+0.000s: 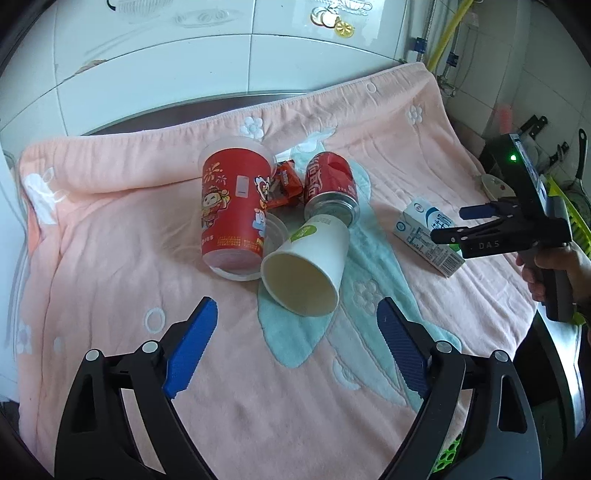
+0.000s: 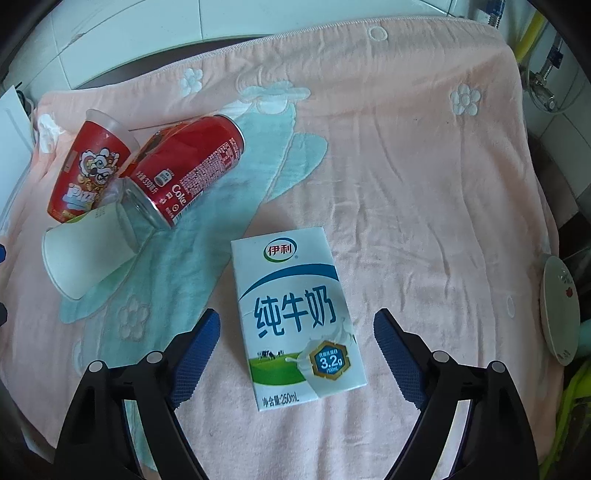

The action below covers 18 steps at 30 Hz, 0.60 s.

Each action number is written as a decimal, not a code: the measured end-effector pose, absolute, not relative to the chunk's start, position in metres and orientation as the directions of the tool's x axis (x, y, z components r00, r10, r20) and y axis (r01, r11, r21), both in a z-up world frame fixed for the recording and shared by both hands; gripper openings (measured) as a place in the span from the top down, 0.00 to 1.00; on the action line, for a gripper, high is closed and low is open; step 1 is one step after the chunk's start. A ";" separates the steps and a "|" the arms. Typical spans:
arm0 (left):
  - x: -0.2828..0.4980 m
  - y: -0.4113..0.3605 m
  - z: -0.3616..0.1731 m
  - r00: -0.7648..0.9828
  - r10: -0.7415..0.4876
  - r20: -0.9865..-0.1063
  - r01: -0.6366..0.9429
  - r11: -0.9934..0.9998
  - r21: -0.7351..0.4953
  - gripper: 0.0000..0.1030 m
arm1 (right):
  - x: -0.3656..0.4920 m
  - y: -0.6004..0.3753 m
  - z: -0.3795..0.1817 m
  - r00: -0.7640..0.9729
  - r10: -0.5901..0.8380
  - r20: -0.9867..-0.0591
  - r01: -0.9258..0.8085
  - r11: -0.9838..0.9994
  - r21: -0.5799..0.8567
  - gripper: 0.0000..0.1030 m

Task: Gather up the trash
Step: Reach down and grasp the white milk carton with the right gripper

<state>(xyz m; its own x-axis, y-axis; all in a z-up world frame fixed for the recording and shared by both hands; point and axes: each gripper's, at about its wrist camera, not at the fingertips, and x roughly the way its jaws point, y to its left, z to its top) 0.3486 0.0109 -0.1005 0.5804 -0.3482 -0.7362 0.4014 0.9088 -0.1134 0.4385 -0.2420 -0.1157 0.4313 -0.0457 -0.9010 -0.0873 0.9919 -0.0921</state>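
Note:
Trash lies on a pink towel [image 1: 110,258]. A white paper cup [image 1: 306,269] lies on its side, mouth toward my left gripper [image 1: 297,314], which is open and empty just short of it. Behind it lie a red plastic cup [image 1: 232,210], a dented red cola can [image 1: 330,184] and an orange wrapper [image 1: 286,182]. A white-and-blue milk carton [image 2: 295,314] lies flat with its near end between the fingers of my open right gripper [image 2: 297,321]. The right gripper [image 1: 465,225] also shows in the left wrist view, above the carton [image 1: 424,236].
White tiled wall [image 1: 184,55] stands behind the towel. A yellow pipe [image 1: 447,33] and valves are at the back right. A white plate [image 2: 559,306] and green rack [image 1: 569,214] sit off the towel's right edge. The cup, can and paper cup [image 2: 88,254] cluster left in the right wrist view.

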 end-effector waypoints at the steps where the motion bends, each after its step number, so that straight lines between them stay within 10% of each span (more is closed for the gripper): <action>1: 0.354 0.010 -0.103 0.575 -0.350 -0.740 0.405 0.907 -0.115 0.16 | 0.440 -0.242 -0.118 0.427 -0.050 -0.903 -0.085 0.992 -0.095 0.21; 18: 0.397 0.021 -0.149 0.470 -0.512 -0.719 0.360 0.855 -0.374 0.15 | 0.462 -0.239 -0.143 0.383 -0.075 -0.921 -0.092 0.989 -0.118 0.28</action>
